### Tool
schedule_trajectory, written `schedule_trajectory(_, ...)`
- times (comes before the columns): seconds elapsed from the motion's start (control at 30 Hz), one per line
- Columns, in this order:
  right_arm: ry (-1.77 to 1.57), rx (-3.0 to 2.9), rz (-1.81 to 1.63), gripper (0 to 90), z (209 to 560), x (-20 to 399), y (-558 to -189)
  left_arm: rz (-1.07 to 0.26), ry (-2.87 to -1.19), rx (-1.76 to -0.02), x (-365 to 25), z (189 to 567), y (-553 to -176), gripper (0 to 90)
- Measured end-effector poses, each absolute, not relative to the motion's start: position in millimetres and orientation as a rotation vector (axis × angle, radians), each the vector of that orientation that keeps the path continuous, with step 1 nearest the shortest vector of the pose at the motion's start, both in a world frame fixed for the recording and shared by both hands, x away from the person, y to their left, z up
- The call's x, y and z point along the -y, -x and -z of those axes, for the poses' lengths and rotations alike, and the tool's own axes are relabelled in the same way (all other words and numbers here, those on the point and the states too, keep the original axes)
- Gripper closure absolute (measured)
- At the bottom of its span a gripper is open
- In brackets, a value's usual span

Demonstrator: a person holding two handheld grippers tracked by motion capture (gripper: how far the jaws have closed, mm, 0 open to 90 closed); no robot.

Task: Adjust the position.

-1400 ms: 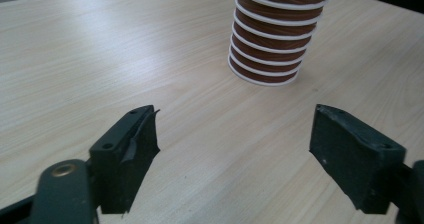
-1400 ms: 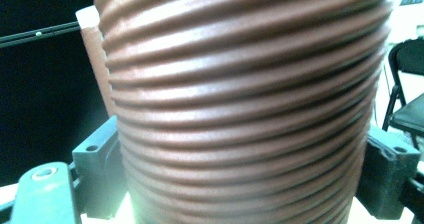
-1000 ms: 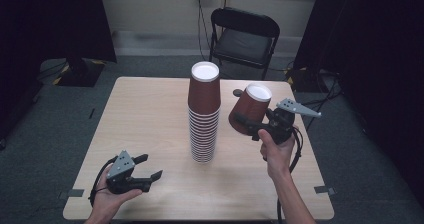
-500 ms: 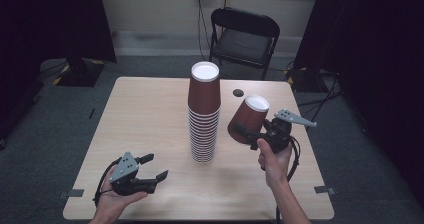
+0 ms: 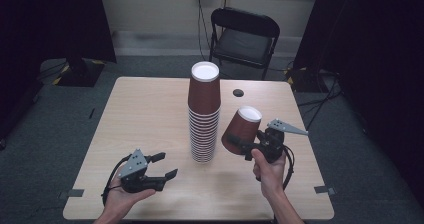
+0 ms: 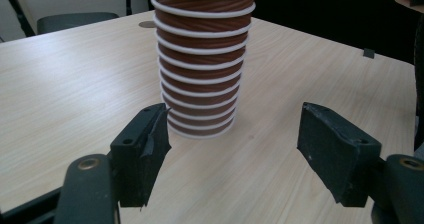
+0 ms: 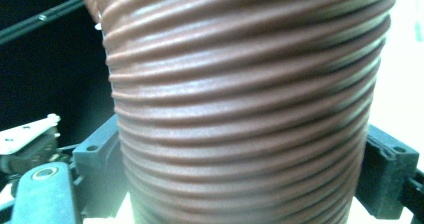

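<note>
Right of centre in the high view, my right tongs pinch one brown cup, tilted, off the tabletop and beside the tall cup stack. My left tongs, lower left, are spread and empty. I judge one cup separated; whether it came off the stack is unclear, and many remain nested.

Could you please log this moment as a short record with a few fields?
surface: wooden table
stack: brown cups, upside down, mid-table
left gripper: open, empty, low near the table's front edge, aimed at the stack's base
right gripper: shut on a single cup
held cup: tilted, inverted, above the table, right of the stack and apart from it
background: black folding chair
</note>
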State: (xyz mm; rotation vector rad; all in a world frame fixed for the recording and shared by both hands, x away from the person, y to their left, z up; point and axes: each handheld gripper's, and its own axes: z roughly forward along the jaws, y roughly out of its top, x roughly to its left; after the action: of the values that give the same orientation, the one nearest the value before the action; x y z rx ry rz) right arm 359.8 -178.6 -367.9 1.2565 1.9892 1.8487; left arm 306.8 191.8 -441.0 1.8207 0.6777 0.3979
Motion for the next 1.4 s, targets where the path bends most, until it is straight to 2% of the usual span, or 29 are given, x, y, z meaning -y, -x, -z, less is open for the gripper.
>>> schedule_trajectory(0.43,-1.265,-2.027,-1.952,13.3,372,160,-340,-0.385,-1.811,-0.548,-149,420,-317,30.6)
schedule_trajectory(0.53,-1.258,-2.037,-1.963,13.3,373,154,-337,-0.367,-1.798,-0.53,-141,416,-318,25.6)
schedule_trajectory(0.6,-1.259,-2.042,-1.975,13.3,373,152,-335,-0.377,-1.781,-0.535,-135,413,-319,18.7)
schedule_trajectory(0.77,-1.281,-2.036,-2.031,13.3,380,146,-332,-0.345,-1.779,-0.52,-127,410,-322,15.3)
schedule_trajectory(0.87,-1.292,-2.041,-2.033,13.3,382,144,-331,-0.377,-1.768,-0.488,-122,411,-321,16.0)
schedule_trajectory(0.9,-1.302,-2.041,-2.042,13.3,383,143,-331,-0.369,-1.764,-0.486,-120,412,-321,18.3)
schedule_trajectory(0.97,-1.309,-2.036,-2.072,13.3,384,142,-330,-0.378,-1.744,-0.462,-118,412,-323,30.1)
schedule_trajectory(1.03,-1.308,-2.031,-2.092,13.3,384,141,-328,-0.384,-1.728,-0.464,-117,412,-323,32.6)
schedule_trajectory(1.13,-1.321,-2.029,-2.133,13.3,381,137,-324,-0.468,-1.698,-0.411,-112,412,-322,41.5)
schedule_trajectory(1.23,-1.35,-2.011,-2.175,13.4,381,135,-322,-0.52,-1.654,-0.406,-110,410,-321,54.4)
schedule_trajectory(1.4,-1.419,-1.99,-2.248,13.6,379,133,-319,-0.587,-1.537,-0.375,-103,404,-314,64.9)
